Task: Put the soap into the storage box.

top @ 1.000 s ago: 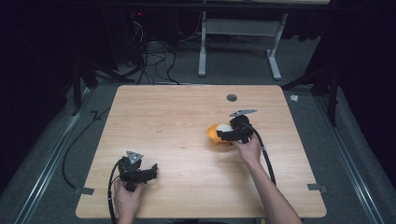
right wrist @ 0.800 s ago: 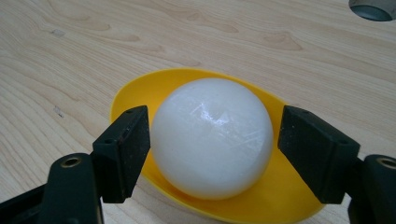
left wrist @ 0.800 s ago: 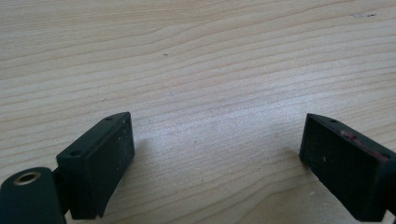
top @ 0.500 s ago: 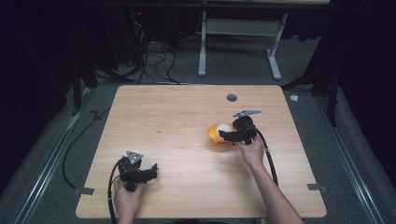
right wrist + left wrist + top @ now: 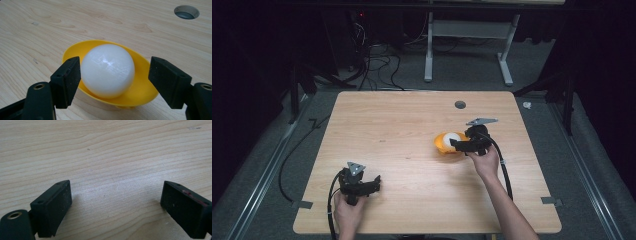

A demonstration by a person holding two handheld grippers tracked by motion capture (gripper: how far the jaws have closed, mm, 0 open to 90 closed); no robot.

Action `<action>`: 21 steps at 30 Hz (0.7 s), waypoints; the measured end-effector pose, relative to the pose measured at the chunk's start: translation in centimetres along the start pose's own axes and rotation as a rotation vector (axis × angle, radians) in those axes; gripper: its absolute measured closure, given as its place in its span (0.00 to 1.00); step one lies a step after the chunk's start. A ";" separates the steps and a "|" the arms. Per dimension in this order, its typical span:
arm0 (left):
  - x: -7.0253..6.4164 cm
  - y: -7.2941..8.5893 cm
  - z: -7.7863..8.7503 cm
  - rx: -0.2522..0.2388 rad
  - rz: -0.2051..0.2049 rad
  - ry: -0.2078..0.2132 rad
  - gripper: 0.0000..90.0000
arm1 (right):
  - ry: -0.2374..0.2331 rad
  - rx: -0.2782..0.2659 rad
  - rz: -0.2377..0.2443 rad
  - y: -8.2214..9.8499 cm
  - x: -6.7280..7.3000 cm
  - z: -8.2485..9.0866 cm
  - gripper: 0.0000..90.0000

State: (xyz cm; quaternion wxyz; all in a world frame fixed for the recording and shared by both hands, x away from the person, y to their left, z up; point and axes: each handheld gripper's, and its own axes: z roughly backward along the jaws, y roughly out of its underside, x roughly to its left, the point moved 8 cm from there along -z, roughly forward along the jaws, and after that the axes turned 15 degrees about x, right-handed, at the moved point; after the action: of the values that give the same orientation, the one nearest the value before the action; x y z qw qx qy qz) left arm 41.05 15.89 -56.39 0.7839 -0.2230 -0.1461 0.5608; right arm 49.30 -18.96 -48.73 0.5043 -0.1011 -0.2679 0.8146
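directly ahead of the right tool (image 5: 113, 77), released, sits the white ball (image 5: 107, 70) in the yellow bowl (image 5: 142, 87), between its jaws; left tool (image 5: 115, 202) released, well apart.

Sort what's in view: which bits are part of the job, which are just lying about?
In the job:
- white ball
- yellow bowl holding the ball
- right tool, open, jaws either side of the ball

Lying about:
- left tool, open over bare table
- round hole in the tabletop
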 end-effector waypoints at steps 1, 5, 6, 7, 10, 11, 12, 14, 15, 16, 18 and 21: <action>0.0 0.0 0.0 0.000 0.000 0.000 0.12 | -0.001 -0.003 -0.008 0.1 -0.1 0.0 0.30; 0.0 0.0 0.0 0.000 0.000 0.000 0.12 | -0.001 -0.006 -0.014 0.5 -0.3 0.1 0.31; 0.0 0.0 0.0 0.000 0.000 0.000 0.12 | -0.001 -0.008 -0.014 0.6 -0.4 0.1 0.31; 0.0 0.0 0.0 0.000 0.000 0.000 0.12 | -0.001 -0.007 -0.016 0.6 -0.5 0.2 0.31; 0.0 0.0 0.0 0.000 0.000 0.000 0.12 | -0.001 -0.011 -0.023 0.9 -0.7 0.3 0.31; 0.0 0.0 0.0 0.000 0.000 0.000 0.12 | -0.002 -0.008 -0.026 1.0 -0.7 0.3 0.31; 0.0 0.0 0.0 0.000 0.000 0.000 0.12 | -0.002 -0.004 -0.023 1.1 -0.8 0.4 0.31; 0.0 0.0 0.0 0.000 0.000 0.000 0.12 | 0.001 -0.006 -0.025 1.2 -0.8 0.5 0.31; 0.0 0.0 0.0 0.000 0.000 0.000 0.12 | 0.001 -0.009 -0.025 1.2 -0.8 0.7 0.31; 0.0 0.0 0.0 0.000 0.000 0.000 0.12 | 0.001 -0.012 -0.024 1.2 -0.9 0.8 0.31; 0.0 0.0 0.0 -0.001 0.000 0.000 0.12 | 0.001 -0.016 -0.025 1.2 -0.8 1.1 0.31; 0.0 0.0 0.0 -0.001 0.000 0.000 0.12 | 0.006 -0.024 -0.021 1.4 -1.0 1.4 0.31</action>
State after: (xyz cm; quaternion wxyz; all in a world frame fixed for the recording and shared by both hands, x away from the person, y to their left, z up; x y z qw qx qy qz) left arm 41.05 15.88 -56.39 0.7837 -0.2233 -0.1462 0.5609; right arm 48.11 -20.75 -48.45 0.5124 -0.1069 -0.2772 0.8057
